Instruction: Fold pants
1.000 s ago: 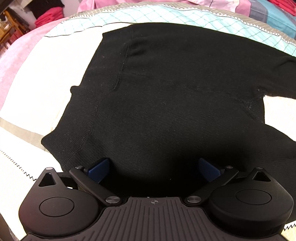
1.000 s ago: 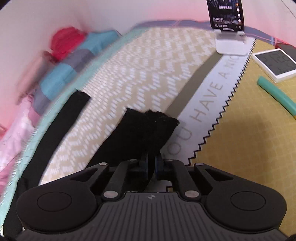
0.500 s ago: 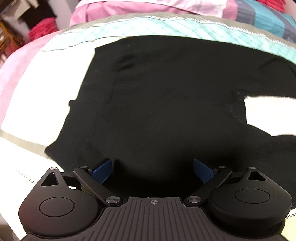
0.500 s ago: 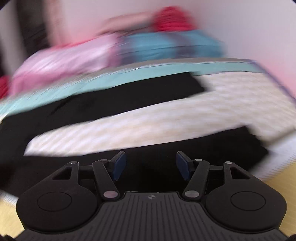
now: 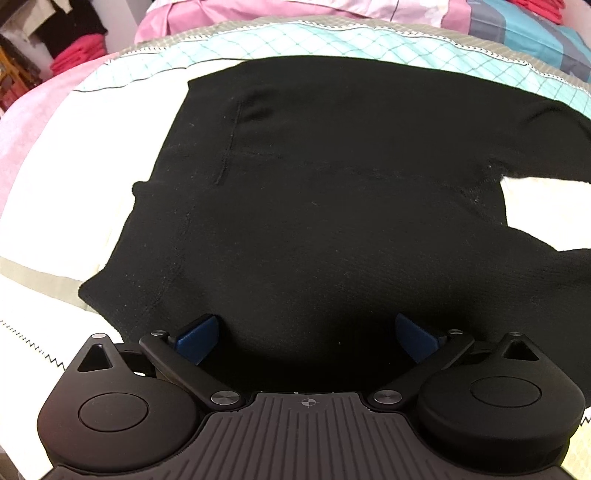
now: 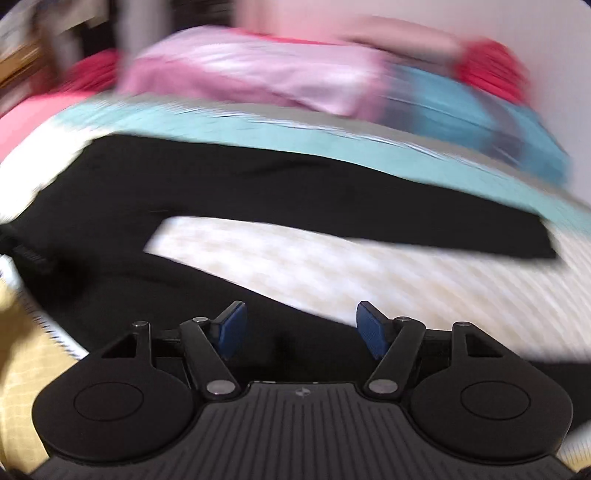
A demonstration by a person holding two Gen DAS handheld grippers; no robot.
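Left claw point(image 5: 307, 332) wide open, pointing steeply down; right claw point(image 6: 298, 325) just opened, empty.

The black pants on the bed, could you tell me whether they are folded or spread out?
Spread out: the black pants lie flat on the bed, both legs apart with bedding showing between them.

A: Pants point(image 5: 332, 192) – col?
B: Plain black, no pattern. Same in right view point(image 6: 207, 184).
A: Bedspread point(image 5: 66, 155)?
B: Cream centre, teal band point(image 5: 332, 40) w/ thin diamond grid, grey-beige edging, black zigzag stitch nr bottom left. Yellow section point(image 6: 22, 332) w/ pale check, right view, blurred.
A: Pillows?
B: Pink satin pillow point(image 5: 277, 11); blue/grey block quilt point(image 5: 535, 33).
A: Bkgd?
B: Red folded clothes point(image 5: 77, 55), far left.
A: Hand-held grippers?
B: Left hand-held gripper point(image 5: 306, 336), right hand-held gripper point(image 6: 299, 328) – black bodies, blue pads point(image 5: 197, 338).
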